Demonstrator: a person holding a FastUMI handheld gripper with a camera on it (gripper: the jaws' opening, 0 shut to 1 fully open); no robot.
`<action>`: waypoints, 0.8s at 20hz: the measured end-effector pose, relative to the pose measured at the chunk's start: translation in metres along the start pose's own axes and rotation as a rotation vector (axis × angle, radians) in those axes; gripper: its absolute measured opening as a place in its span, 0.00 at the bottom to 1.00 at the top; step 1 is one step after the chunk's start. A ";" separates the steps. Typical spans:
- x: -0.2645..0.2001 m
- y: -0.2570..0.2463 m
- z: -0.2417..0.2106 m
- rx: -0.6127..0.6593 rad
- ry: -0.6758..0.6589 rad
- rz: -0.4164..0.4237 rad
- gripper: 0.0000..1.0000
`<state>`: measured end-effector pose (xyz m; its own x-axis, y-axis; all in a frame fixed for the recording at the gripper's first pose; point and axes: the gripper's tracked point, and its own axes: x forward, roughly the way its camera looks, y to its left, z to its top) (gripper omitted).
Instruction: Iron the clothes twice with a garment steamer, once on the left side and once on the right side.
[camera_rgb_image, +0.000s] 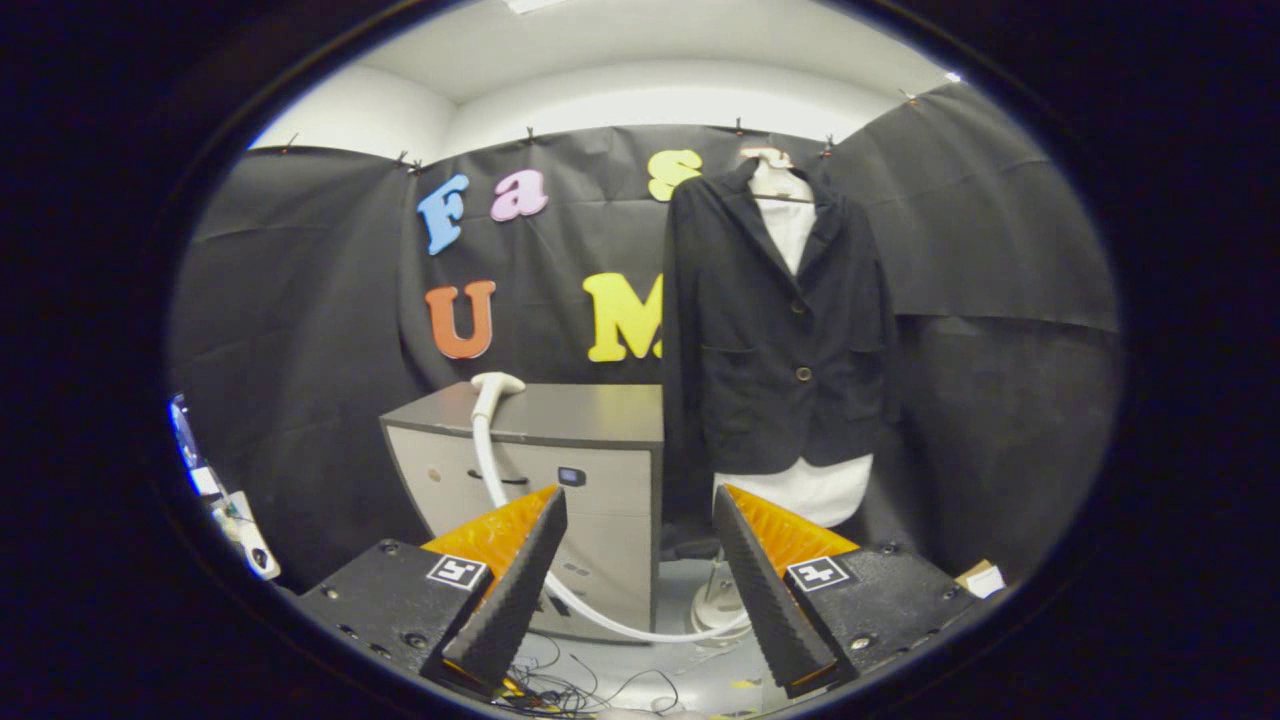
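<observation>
Your gripper (640, 580) is wide open and holds nothing. Its two fingers point at the far side of the booth, with empty air between them.

The steamer head (497, 384) lies on top of the grey cabinet (600, 420), far ahead and a little to the left. Its white hose (490, 470) hangs down the cabinet front and curls along the floor to the steamer base (718, 606), which stands near, just past your right finger.

The black jacket (775, 320) hangs on the right, touching the cabinet's right side. There is a white shirt (810, 490) under it, peeking out at the neck and at the bottom.

The steamer head looks hard, smooth and light, so it may slip. Take it by the neck just below the head, where it is thin enough for both fingers to close around. I think that spot is where the hose starts, but it is small from here and hard to be sure.

The hose is bendy and will drag behind you and pull a bit. The jacket is soft and will swing if you push it.
</observation>
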<state>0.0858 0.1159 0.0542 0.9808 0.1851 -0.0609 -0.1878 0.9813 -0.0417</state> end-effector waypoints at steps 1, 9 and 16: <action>0.012 0.011 0.008 -0.010 0.001 0.036 0.95; 0.122 0.093 0.049 -0.099 0.054 0.228 0.94; 0.226 0.160 0.056 -0.118 0.172 0.324 0.94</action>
<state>0.2807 0.3178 0.0893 0.8487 0.4632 -0.2554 -0.5010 0.8588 -0.1072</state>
